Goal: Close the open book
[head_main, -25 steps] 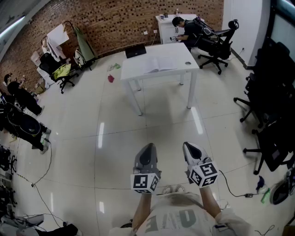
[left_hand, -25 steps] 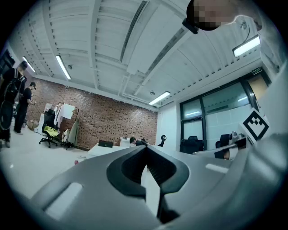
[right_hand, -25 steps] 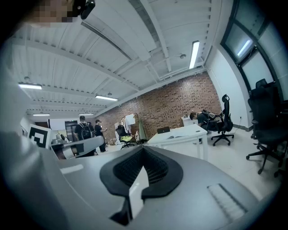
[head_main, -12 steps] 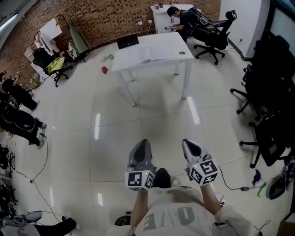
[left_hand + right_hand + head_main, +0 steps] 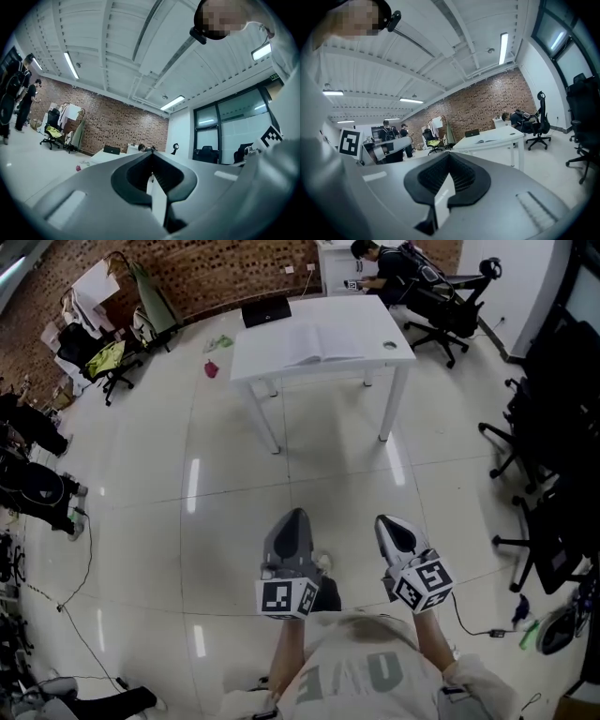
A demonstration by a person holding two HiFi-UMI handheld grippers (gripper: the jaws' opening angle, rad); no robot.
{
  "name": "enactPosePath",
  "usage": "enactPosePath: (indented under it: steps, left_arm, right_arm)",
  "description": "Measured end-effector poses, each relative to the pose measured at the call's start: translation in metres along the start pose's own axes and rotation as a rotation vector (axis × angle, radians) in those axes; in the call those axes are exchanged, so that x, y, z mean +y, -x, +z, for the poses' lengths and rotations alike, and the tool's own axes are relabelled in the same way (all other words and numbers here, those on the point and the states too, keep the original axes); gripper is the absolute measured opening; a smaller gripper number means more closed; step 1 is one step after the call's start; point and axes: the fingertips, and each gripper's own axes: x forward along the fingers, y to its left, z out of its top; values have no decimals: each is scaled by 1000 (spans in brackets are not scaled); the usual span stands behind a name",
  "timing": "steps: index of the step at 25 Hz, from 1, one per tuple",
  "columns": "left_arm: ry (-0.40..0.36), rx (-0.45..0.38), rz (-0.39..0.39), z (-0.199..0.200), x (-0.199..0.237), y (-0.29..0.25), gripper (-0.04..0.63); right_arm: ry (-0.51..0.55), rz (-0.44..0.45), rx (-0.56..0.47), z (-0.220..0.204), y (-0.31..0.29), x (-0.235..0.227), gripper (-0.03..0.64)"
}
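The open book (image 5: 319,345) lies flat on a white table (image 5: 281,367) far ahead across the tiled floor, with a black laptop (image 5: 266,311) at the table's back edge. In the right gripper view the book (image 5: 487,139) shows on the table (image 5: 506,136) ahead. My left gripper (image 5: 293,518) and right gripper (image 5: 392,525) are held side by side over the floor, well short of the table. Both are shut with nothing held; the left jaws (image 5: 151,155) and right jaws (image 5: 449,157) meet at their tips.
Black office chairs (image 5: 548,474) line the right side. A person (image 5: 375,259) sits at a desk behind the table. Chairs with clothes (image 5: 103,362) stand at the back left, people (image 5: 33,484) at the left edge. Cables (image 5: 84,568) run on the floor.
The view has shifted across the floor and the table now looks a little nearer. Both grippers stay side by side and shut; a shoe shows below the left one.
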Motion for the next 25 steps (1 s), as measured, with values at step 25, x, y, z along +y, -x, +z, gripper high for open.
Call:
enactPosePath:
  steps: [25]
  left_arm:
    - [23,6,-56,-3,167,-365,17]
  right_arm:
    - [-15,-42,-15,109,-342,-174,5]
